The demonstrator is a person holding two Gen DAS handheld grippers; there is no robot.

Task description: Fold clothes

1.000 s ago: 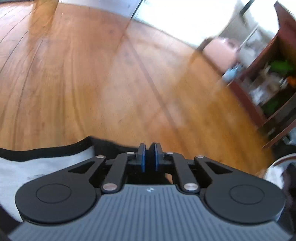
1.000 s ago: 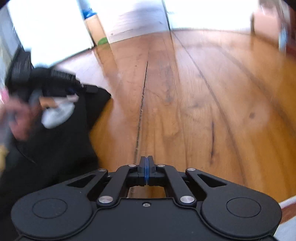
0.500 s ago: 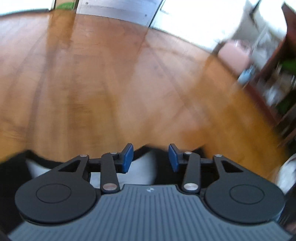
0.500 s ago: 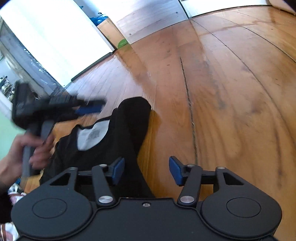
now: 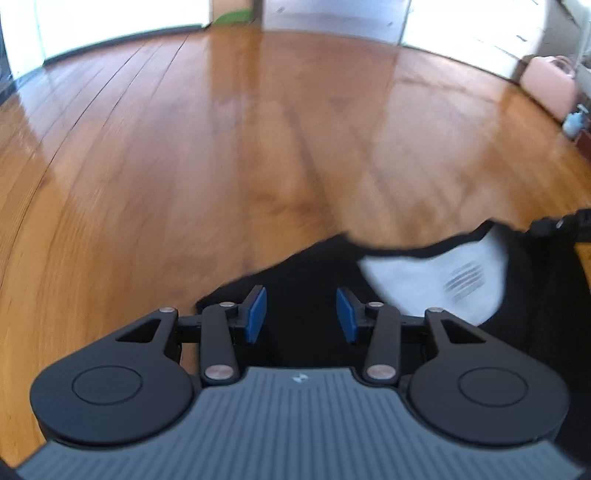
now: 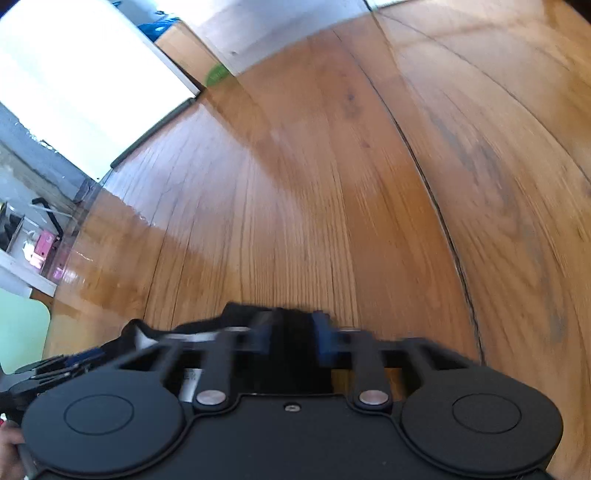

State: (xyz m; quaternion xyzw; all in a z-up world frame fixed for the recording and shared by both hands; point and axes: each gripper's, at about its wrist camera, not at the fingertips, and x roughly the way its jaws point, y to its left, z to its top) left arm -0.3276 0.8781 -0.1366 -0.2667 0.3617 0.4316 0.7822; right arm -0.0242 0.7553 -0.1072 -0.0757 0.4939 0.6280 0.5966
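Both jaws gape over black garment (image 5: 306, 295).

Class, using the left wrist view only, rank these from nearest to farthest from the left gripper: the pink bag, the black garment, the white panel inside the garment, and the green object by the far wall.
1. black garment, directly under the open left gripper.
2. white panel, just ahead to the right.
3. pink bag, far right by the wall.
4. green object, top centre at the floor's far edge.

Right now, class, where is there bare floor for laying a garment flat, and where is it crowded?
Bare wooden floor stretches beyond the black garment. Crowded: the edge by the pink case.
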